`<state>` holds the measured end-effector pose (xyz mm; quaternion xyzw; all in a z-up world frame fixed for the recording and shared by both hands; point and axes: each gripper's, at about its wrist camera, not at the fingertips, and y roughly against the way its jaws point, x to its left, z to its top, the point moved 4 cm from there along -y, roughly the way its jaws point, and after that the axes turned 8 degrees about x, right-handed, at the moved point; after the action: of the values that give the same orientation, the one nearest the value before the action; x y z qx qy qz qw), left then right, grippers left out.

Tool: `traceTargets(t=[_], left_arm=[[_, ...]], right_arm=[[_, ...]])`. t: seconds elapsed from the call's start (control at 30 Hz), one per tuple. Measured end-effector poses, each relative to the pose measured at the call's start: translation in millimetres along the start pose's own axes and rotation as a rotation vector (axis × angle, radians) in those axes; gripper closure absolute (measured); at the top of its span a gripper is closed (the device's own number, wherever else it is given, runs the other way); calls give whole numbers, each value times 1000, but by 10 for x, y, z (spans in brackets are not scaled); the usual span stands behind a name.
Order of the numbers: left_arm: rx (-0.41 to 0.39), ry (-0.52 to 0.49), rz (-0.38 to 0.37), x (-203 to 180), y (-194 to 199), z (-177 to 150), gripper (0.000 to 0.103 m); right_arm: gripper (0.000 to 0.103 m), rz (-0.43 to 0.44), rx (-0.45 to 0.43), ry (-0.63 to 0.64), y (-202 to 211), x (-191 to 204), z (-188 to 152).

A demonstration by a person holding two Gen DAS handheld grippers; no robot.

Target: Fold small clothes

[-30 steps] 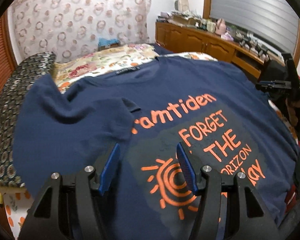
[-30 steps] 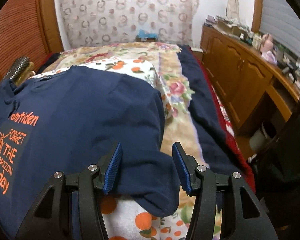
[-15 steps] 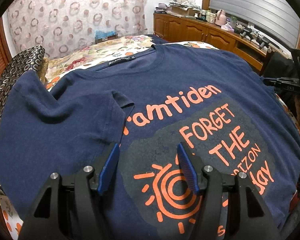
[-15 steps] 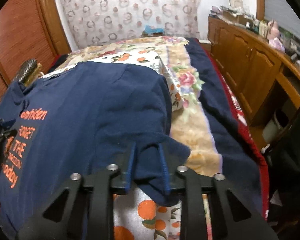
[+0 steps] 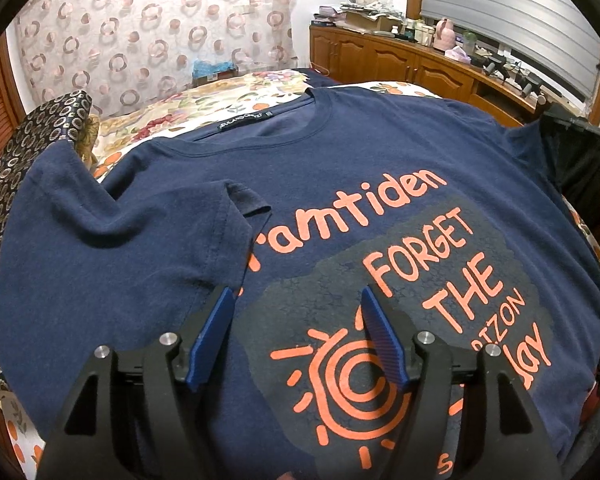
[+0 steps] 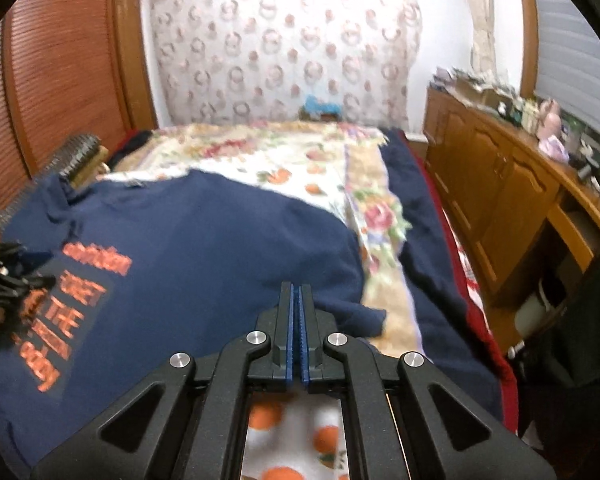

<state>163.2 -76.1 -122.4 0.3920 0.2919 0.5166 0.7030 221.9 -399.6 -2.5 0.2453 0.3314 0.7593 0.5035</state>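
Note:
A navy T-shirt [image 5: 340,152] with orange print lies face up on the bed. Its left sleeve [image 5: 160,224] is folded in over the chest. My left gripper [image 5: 296,300] is open and empty just above the print, beside the folded sleeve's edge. In the right wrist view the T-shirt [image 6: 204,240] spreads to the left. My right gripper [image 6: 297,292] is shut on the shirt's right sleeve [image 6: 352,308] and holds it a little above the sheet.
The bed has an orange-fruit sheet [image 6: 292,420] and a floral blanket [image 6: 376,216]. A patterned dark pillow [image 5: 16,168] lies at the left. A wooden cabinet [image 6: 496,184] with clutter runs along the right. A patterned curtain [image 5: 152,28] hangs behind.
My right gripper has closed on the right sleeve and lifted it slightly. My left gripper stayed open and drew nearer over the print.

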Motion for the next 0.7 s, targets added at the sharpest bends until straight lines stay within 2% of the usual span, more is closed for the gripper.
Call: traceTargets(t=[0.27, 0.47, 0.5, 0.6, 0.7], left_arm=[[2, 6, -2, 35, -19, 10, 33], [3, 6, -5, 41, -33, 21, 32], [4, 6, -10, 44, -39, 22, 29], [28, -38, -30, -56, -88, 10, 8], [31, -30, -28, -47, -97, 18, 6]], right_arm=[[103, 88, -49, 81, 28, 545, 264], [103, 121, -43, 130, -84, 874, 292], [103, 117, -40, 125, -102, 872, 283], [103, 112, -33, 85, -117, 730, 258], [103, 68, -32, 39, -71, 503, 215]])
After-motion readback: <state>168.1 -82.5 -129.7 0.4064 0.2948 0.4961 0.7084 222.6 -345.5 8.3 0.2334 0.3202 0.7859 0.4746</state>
